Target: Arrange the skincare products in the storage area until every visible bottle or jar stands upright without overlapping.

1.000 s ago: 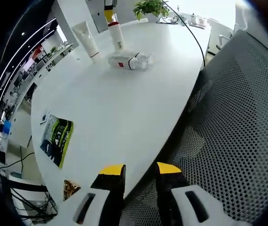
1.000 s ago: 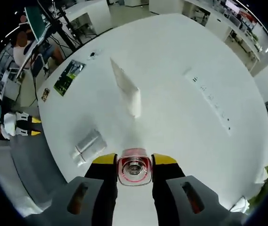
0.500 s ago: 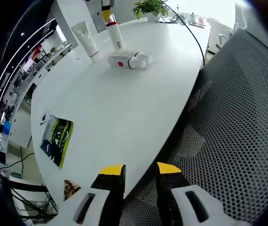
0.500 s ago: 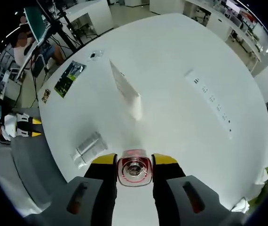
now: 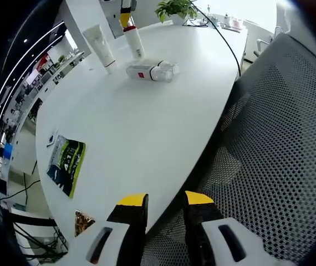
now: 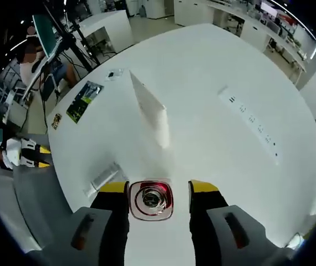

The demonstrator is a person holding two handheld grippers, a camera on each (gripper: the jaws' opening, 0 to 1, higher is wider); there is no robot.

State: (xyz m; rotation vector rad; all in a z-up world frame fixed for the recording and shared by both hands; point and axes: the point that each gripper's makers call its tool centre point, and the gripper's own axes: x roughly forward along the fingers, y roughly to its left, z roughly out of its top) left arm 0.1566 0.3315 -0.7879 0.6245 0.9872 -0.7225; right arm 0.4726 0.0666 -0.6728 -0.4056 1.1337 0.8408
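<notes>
A white bottle with a red collar (image 5: 134, 41) stands upright on the white table (image 5: 141, 138), its cap seen from above as the bottle top (image 6: 151, 199). My right gripper (image 6: 158, 188) straddles that cap, open, with a gap on the right side; it appears above the bottle as the right gripper (image 5: 127, 16). A white tube (image 5: 101, 47) stands on its cap beside it, also visible as the tube (image 6: 149, 111). A clear bottle with a red label (image 5: 149, 71) lies on its side, the same lying bottle (image 6: 103, 178). My left gripper (image 5: 165, 202) hangs open at the table's near edge, holding nothing.
A mesh chair back (image 5: 274, 155) rises right of the left gripper. A green brochure (image 5: 66, 163) and a small packet (image 5: 83, 221) lie near the table edge. A cable (image 5: 227, 39) and a plant (image 5: 177, 8) are at the far end. Table sockets (image 6: 249, 119) run to the right.
My right gripper's jaws have spread apart from the red-collared bottle's cap, which they were clamping before. The left gripper has stayed put.
</notes>
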